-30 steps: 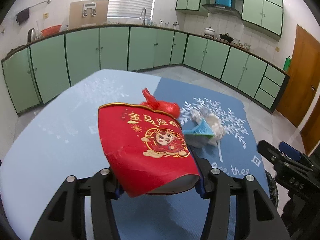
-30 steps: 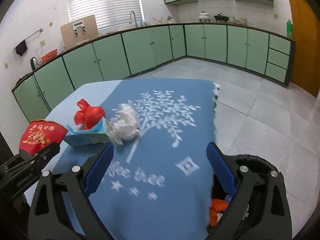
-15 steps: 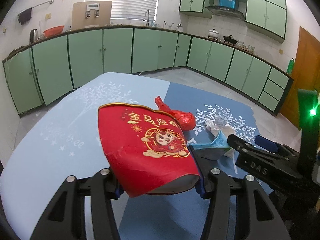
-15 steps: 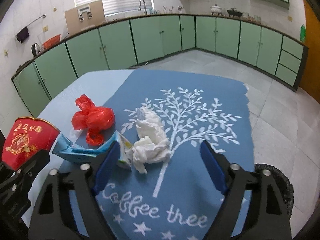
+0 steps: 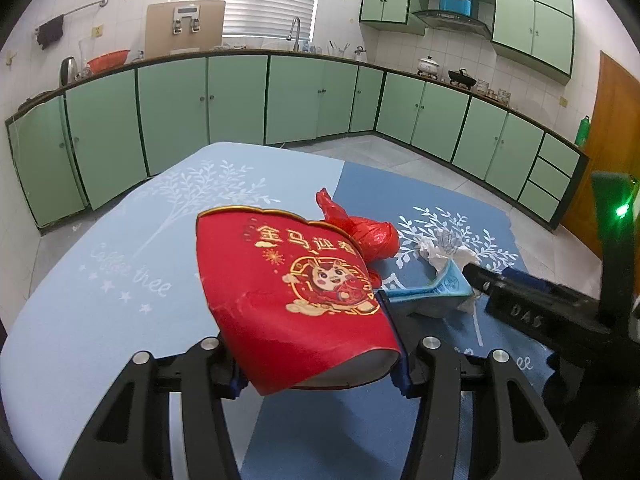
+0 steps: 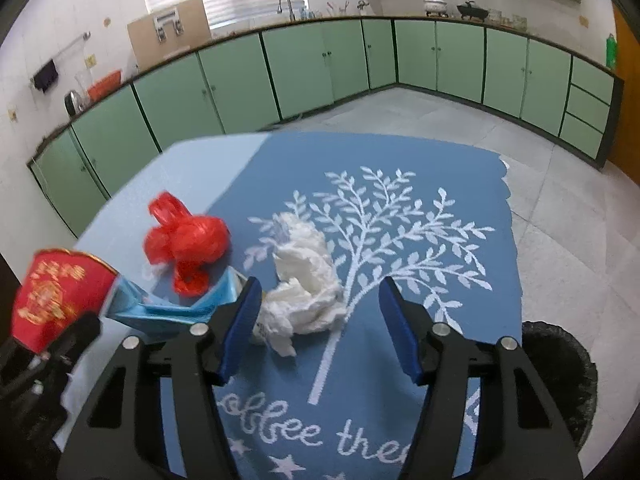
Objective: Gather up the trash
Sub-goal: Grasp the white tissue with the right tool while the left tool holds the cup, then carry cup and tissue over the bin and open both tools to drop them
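Observation:
My left gripper is shut on a crushed red paper cup with gold print and holds it above the table; the cup also shows at the left of the right wrist view. My right gripper is open, its fingers straddling a crumpled white tissue on the blue tablecloth. A flattened blue carton lies beside its left finger. A knotted red plastic bag lies just behind the carton. The tissue, carton and bag show in the left wrist view too.
A black trash bin stands on the floor at the table's right edge. The round table carries a blue cloth with a white tree print. Green kitchen cabinets line the far walls. A wooden door is at right.
My right gripper has moved forward and left over the table, from near the bin to around the tissue. My left gripper still holds the red cup, shifted slightly.

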Demonstrator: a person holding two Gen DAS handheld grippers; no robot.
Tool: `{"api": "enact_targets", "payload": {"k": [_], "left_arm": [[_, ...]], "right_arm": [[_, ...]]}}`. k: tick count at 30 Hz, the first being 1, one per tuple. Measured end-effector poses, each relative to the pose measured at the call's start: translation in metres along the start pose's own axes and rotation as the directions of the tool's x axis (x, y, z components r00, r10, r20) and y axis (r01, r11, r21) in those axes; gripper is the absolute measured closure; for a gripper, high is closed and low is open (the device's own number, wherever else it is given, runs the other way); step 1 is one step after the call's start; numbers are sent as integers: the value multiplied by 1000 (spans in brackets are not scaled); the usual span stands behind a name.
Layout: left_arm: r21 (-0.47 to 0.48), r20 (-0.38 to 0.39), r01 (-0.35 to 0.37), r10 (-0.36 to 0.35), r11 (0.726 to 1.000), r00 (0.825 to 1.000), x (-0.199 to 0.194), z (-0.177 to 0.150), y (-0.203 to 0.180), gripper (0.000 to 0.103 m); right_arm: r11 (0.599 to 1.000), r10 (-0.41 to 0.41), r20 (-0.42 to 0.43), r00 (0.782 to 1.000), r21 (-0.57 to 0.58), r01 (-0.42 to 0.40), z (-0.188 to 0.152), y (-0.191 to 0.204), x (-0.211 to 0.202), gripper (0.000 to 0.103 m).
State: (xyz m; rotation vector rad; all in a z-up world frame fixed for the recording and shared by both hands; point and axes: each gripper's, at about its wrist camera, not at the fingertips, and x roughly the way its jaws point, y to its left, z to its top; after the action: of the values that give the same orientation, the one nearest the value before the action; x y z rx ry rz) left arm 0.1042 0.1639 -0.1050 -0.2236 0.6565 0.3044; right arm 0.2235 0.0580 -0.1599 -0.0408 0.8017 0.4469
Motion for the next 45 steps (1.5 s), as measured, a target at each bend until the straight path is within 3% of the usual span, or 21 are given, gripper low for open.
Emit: {"api": "enact_targets", "payload": {"k": [2,4,5,11,23,31,45], "left_arm": [[1,0,-2,2,1000,1000,0,-1,0,50],[3,-3,-2,2,1000,1000,0,0,-1,50],[4,-3,-2,2,1000,1000,0,0,-1,50],[11,3,1,-1,1000,1000,-2,2,-2,50],[53,57,51,-54,997,997,-31,12,-27,50],[124,81,154,-165,980,983,-60,18,-76,50],[261,18,357,-374,897,927,-80,-3,-181,50]], "right_arm": [[1000,0,6,1000,4,0,0,-2,4,47],[1000,13,-10,1000,5,-13,2,-3,7,58],[999,37,-31,999,3,-37,3,-3,10,68],[997,77,-22,997,-22,-78,2,-2,2,89],[997,71,125,990,14,-73,7,-28,-78,90],[997,28,213,977,58,-41,-7,-69,-149,90],[975,-155,256,954,198,105,-60,-171,-224,90]]}}
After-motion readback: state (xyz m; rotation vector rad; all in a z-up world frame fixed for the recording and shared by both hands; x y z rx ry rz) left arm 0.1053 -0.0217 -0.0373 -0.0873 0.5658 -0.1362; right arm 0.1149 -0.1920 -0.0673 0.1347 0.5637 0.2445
